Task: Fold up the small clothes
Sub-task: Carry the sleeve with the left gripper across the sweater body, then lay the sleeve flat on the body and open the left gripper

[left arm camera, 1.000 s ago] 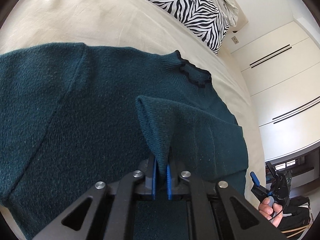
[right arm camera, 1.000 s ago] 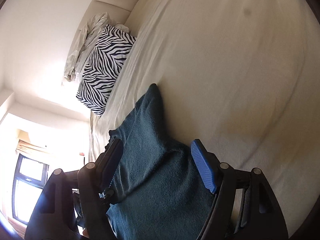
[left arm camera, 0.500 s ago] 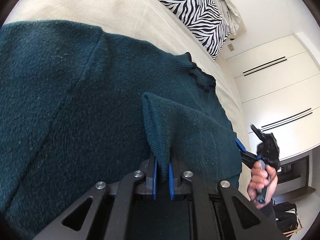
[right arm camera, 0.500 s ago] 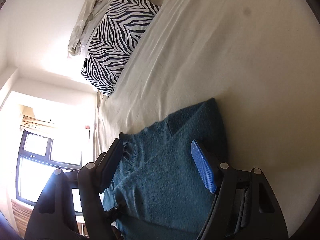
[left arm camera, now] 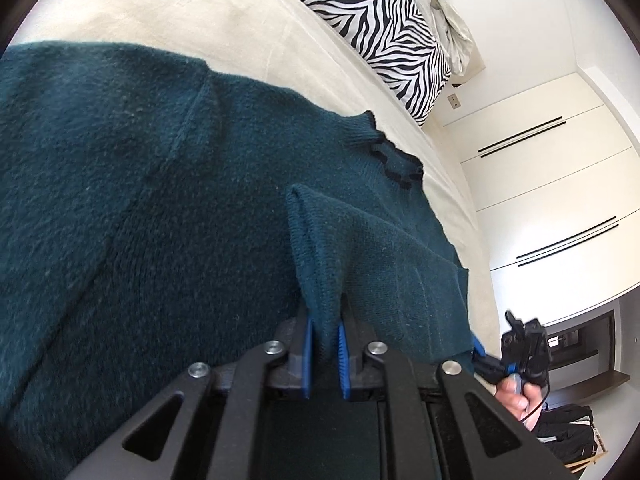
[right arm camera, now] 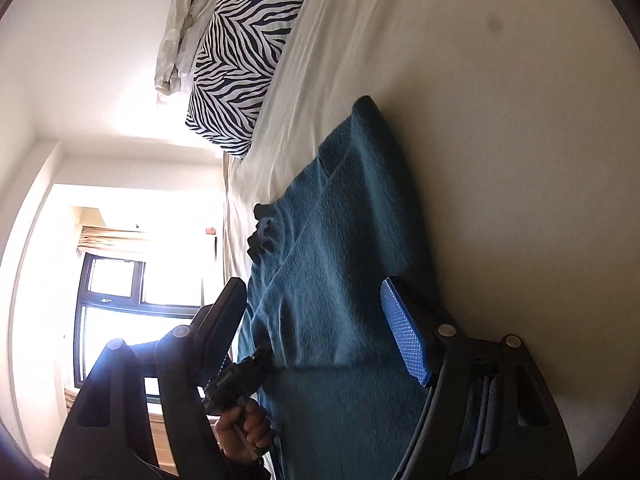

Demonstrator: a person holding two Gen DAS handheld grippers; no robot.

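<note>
A dark teal knit sweater [left arm camera: 140,208] lies spread on a cream bed sheet [left arm camera: 168,12], its frilled collar [left arm camera: 394,160] toward the pillows. My left gripper [left arm camera: 325,344] is shut on a raised fold of the sweater's edge and holds it above the sweater's body. My right gripper [right arm camera: 316,316] is open and empty, its blue pad [right arm camera: 402,336] over the sweater [right arm camera: 332,280]. The right gripper also shows in the left wrist view [left arm camera: 516,356], at the sweater's right edge. The left hand shows in the right wrist view [right arm camera: 244,428].
A zebra-print pillow [left arm camera: 372,24] and a white pillow [left arm camera: 448,8] lie at the head of the bed. White wardrobe doors [left arm camera: 560,200] stand beyond the bed's side. A bright window [right arm camera: 116,288] is on the opposite side. Dark clothes [left arm camera: 568,436] lie in a rack on the floor.
The right gripper has swung over the sweater, which now fills more of its view. The left gripper keeps its hold on the fold and has shifted slightly.
</note>
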